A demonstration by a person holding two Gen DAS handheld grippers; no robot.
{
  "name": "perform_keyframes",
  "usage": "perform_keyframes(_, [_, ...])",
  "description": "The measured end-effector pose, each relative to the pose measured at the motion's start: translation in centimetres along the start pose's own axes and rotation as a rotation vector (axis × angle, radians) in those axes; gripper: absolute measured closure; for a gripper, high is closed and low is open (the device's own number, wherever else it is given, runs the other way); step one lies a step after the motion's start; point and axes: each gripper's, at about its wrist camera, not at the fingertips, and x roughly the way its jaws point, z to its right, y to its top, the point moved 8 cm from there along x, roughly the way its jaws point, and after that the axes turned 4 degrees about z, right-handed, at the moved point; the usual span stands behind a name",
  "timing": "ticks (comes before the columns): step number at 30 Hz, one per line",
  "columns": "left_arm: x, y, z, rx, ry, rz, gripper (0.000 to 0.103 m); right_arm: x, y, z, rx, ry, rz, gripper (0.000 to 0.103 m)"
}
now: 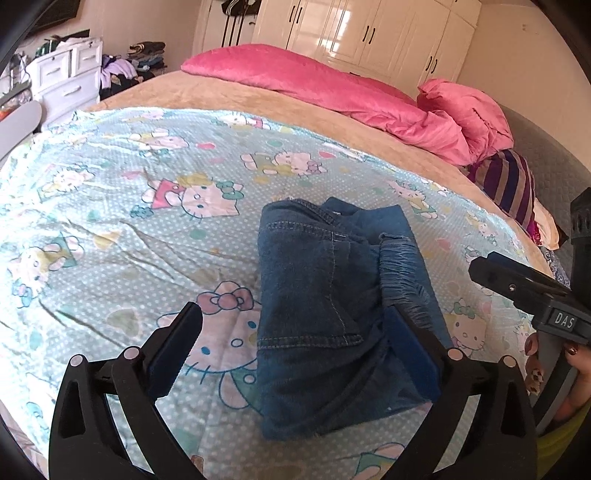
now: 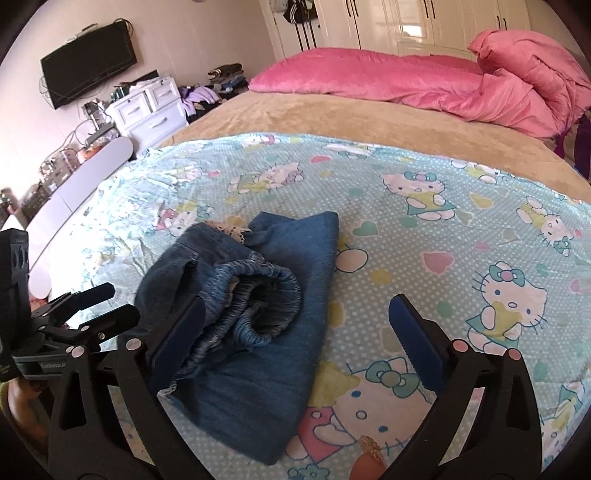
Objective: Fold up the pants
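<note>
The blue denim pants point(image 1: 325, 302) lie folded into a compact bundle on the light blue cartoon-cat sheet point(image 1: 110, 229). My left gripper point(image 1: 291, 325) is open and hovers over the bundle's near part, its right finger above the denim. In the right wrist view the pants point(image 2: 255, 325) show the gathered elastic waistband on top. My right gripper point(image 2: 295, 314) is open, its left finger over the bundle's edge, its right finger over the sheet point(image 2: 443, 229). The right gripper's body shows at the right edge of the left wrist view point(image 1: 532, 291). The left gripper's body shows at the left of the right wrist view point(image 2: 74, 317).
A pink duvet point(image 1: 332, 88) and a striped cushion point(image 1: 509, 184) lie at the far side of the bed. A white drawer unit point(image 2: 151, 103) and a wall TV point(image 2: 88, 62) stand to the left. White wardrobes point(image 1: 369, 33) line the back wall.
</note>
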Motion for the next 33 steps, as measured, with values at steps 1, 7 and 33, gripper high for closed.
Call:
perform_keyframes(1, [-0.5, 0.0, 0.0, 0.002, 0.002, 0.006, 0.005, -0.4, 0.0, -0.1, -0.001, 0.002, 0.009, 0.009])
perform_keyframes(7, [-3.3, 0.1, 0.5, 0.020, 0.010, 0.045, 0.004, -3.4, 0.1, -1.1, -0.015, 0.013, 0.060, 0.009])
perform_keyframes(33, [-10.9, -6.6, 1.8, 0.054, 0.001, 0.034, 0.004, -10.9, -6.9, -3.1, -0.064, -0.018, 0.075, 0.009])
